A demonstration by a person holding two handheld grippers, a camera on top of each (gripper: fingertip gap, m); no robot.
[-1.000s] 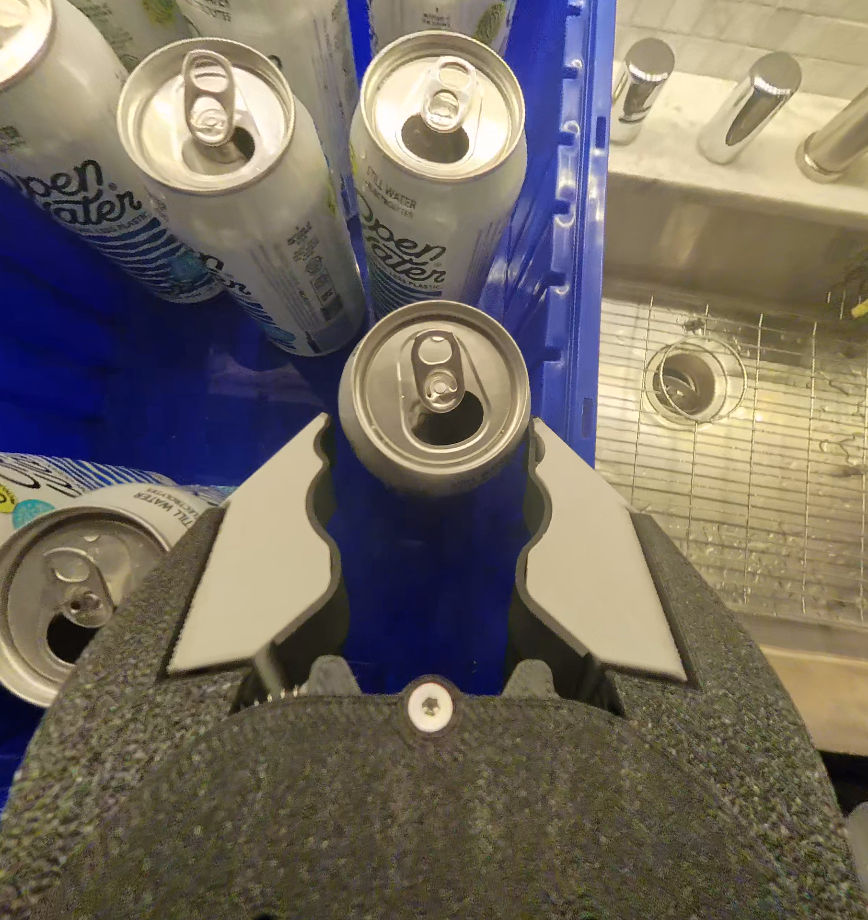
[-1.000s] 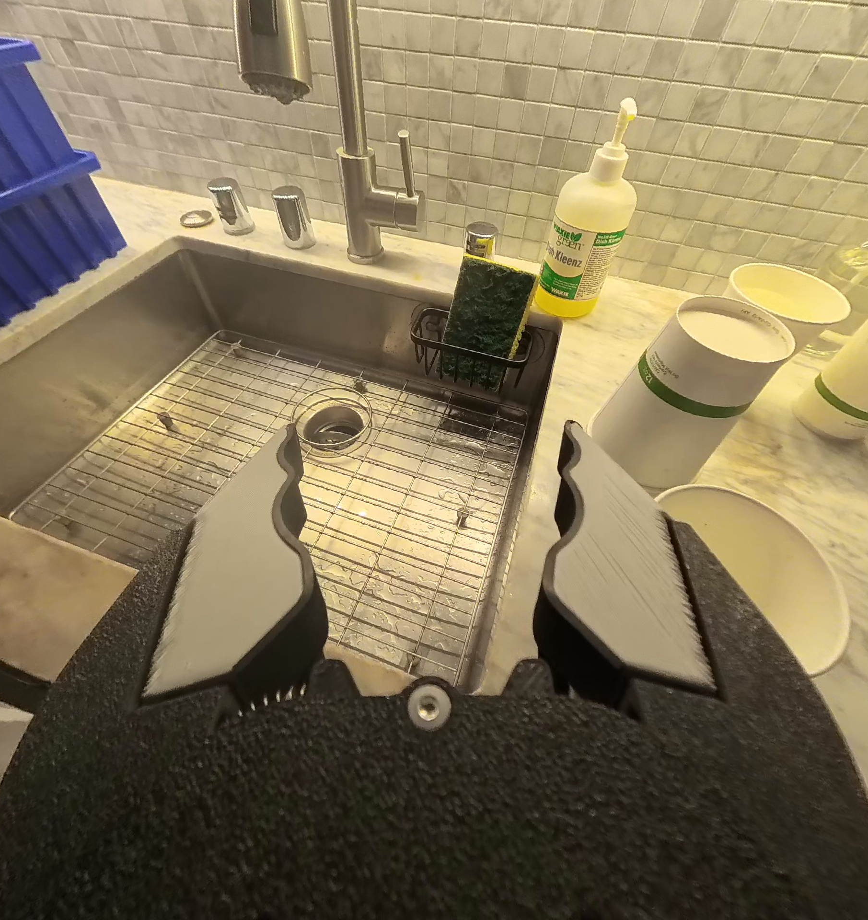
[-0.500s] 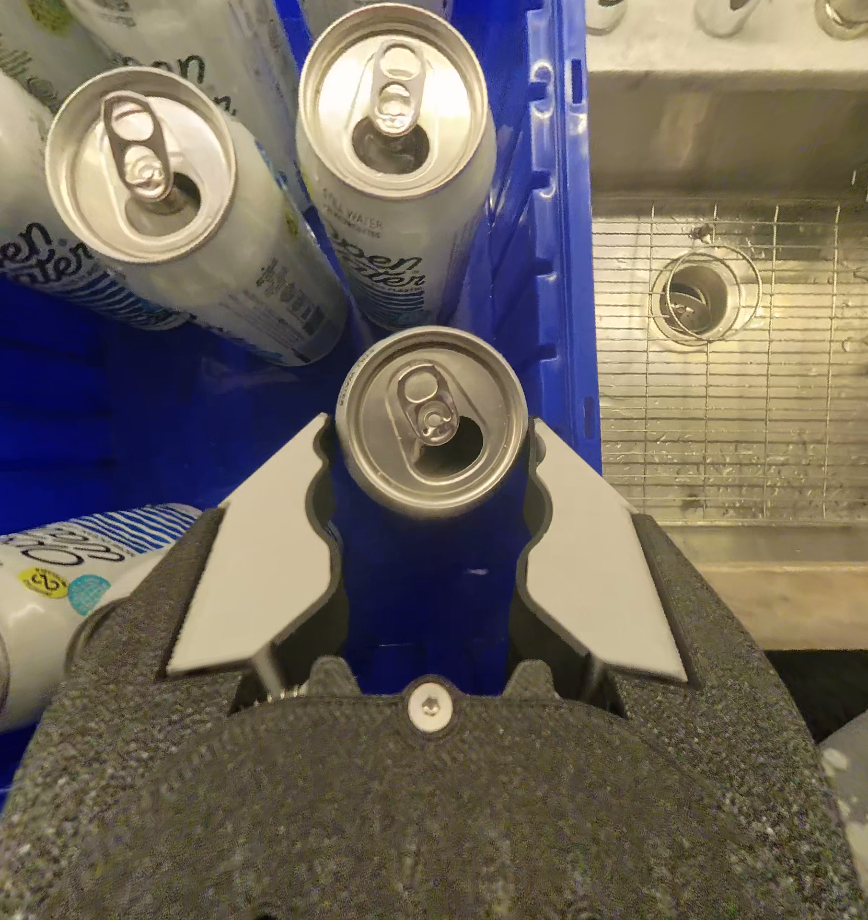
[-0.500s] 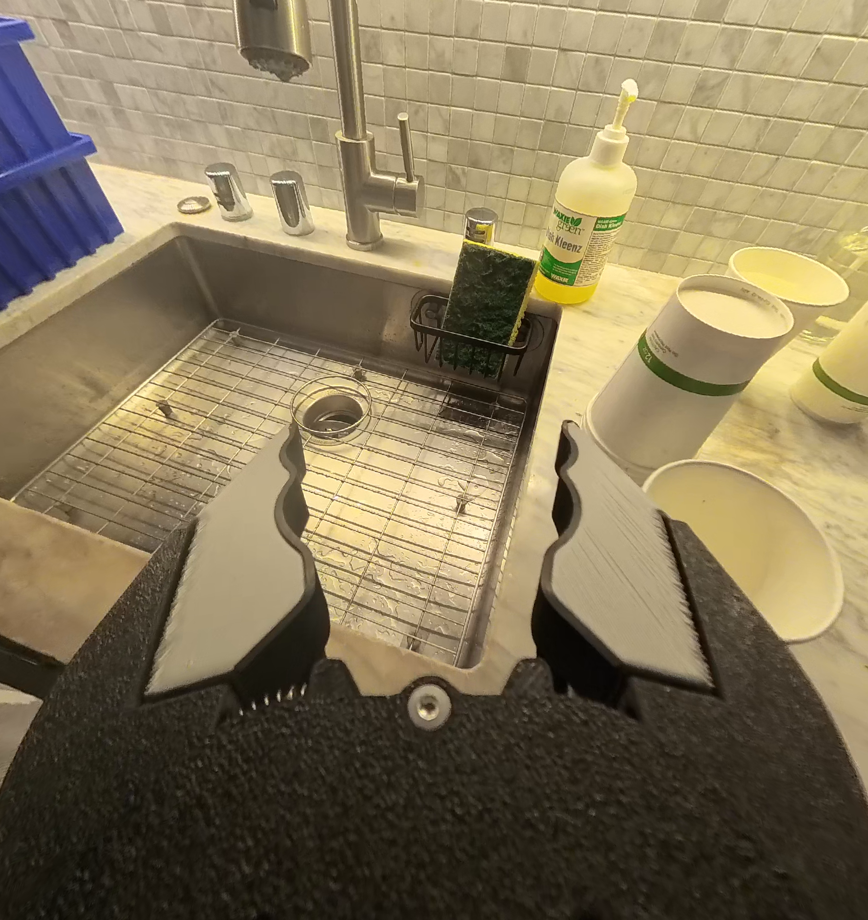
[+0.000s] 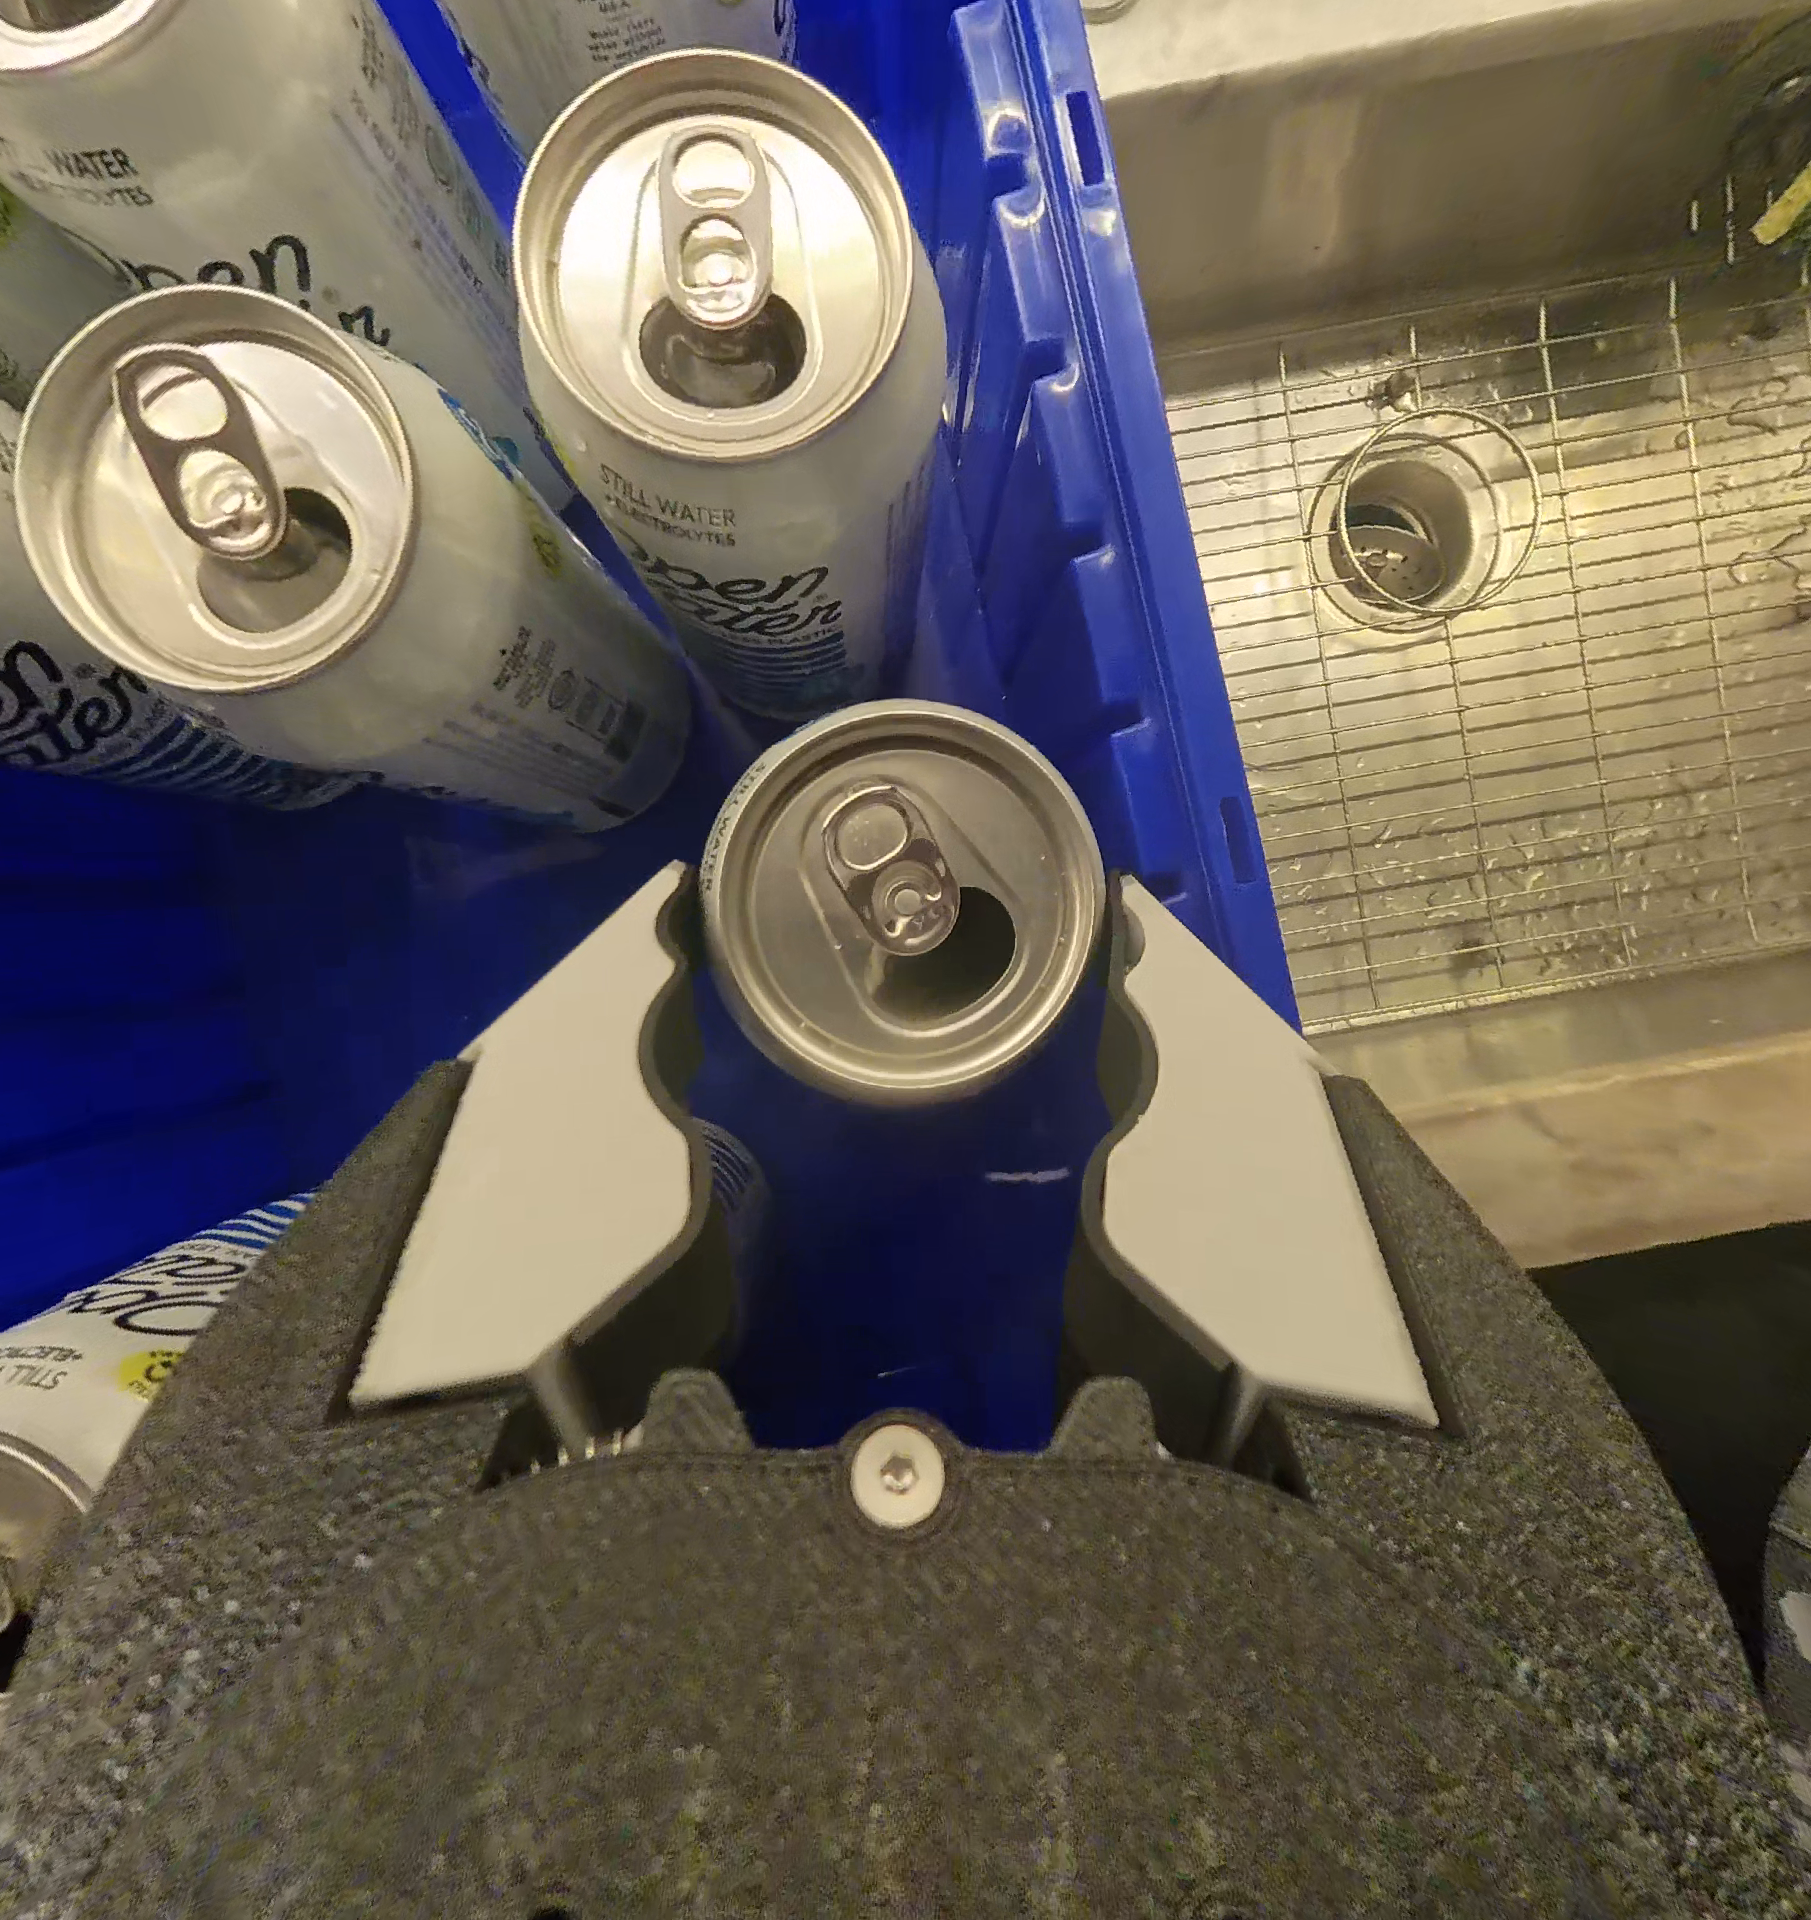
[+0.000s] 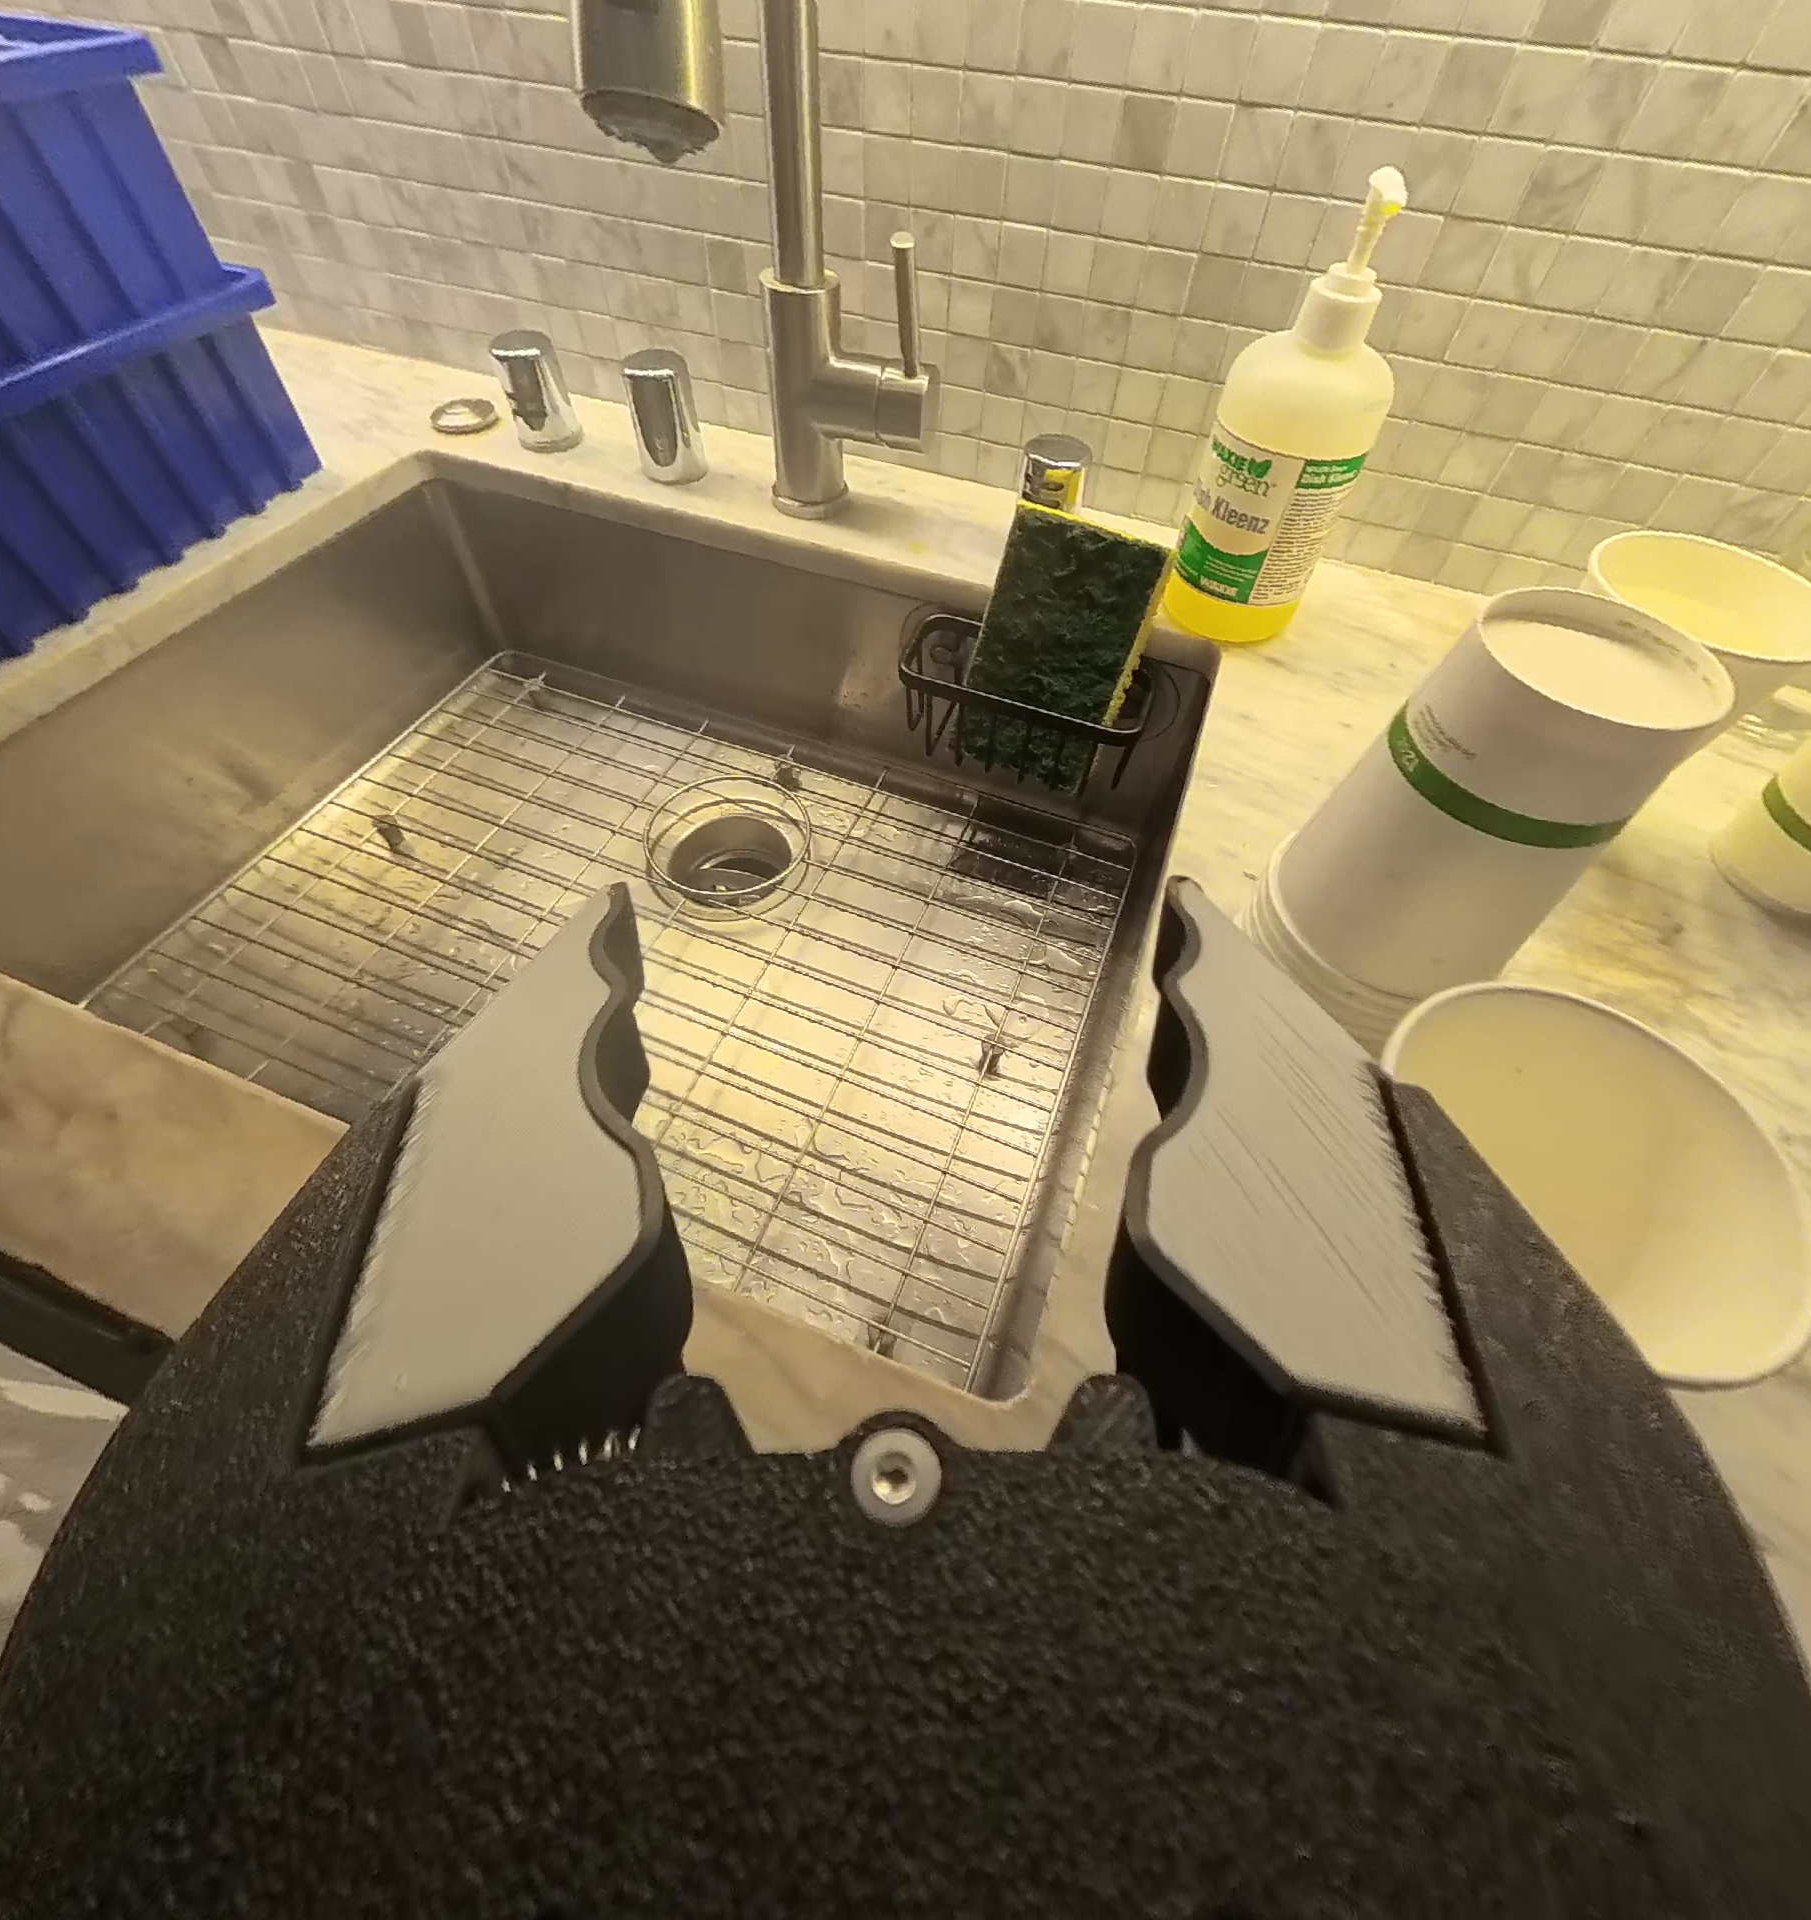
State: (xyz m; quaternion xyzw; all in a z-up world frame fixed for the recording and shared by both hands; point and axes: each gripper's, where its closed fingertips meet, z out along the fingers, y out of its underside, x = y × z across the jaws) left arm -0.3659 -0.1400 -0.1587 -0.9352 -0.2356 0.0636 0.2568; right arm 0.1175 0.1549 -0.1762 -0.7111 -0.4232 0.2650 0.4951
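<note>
The left hand-held gripper [image 5: 901,914] is closed on an open can [image 5: 903,902]: its two grey fingers [image 5: 568,1122] press the can's sides just below the rim, and the can stands upright between them, seen from above. The can sits over the right-hand end of a blue crate [image 5: 1109,582], close to the crate's wall, and appears raised above the crate floor, though its lower end is hidden. Its silver lid is clean, the tab is folded back and the mouth hole is dark, so whether any liquid is inside cannot be told.

Other cans of the same white-and-blue kind stand in the crate behind it [image 5: 714,312], all with opened tops, and one more lies near the gripper's left side [image 5: 7,1538]. Beyond the crate wall lies a steel sink [image 5: 1503,187] with a wire grid [image 5: 1566,831] and a drain [image 5: 1415,520], wet with drops.

The right hand-held gripper [image 6: 896,935] is wide open and holds nothing; it hangs above the sink's near edge. About it are a faucet [image 6: 807,312], a sponge [image 6: 1067,634] in a black caddy, a soap bottle [image 6: 1285,436], and paper cups [image 6: 1607,1174] on the marble tabletop [image 6: 1659,935] to the right.

As things lie, one can is gripped and apart from the rest, while the others are untouched in the crate.
</note>
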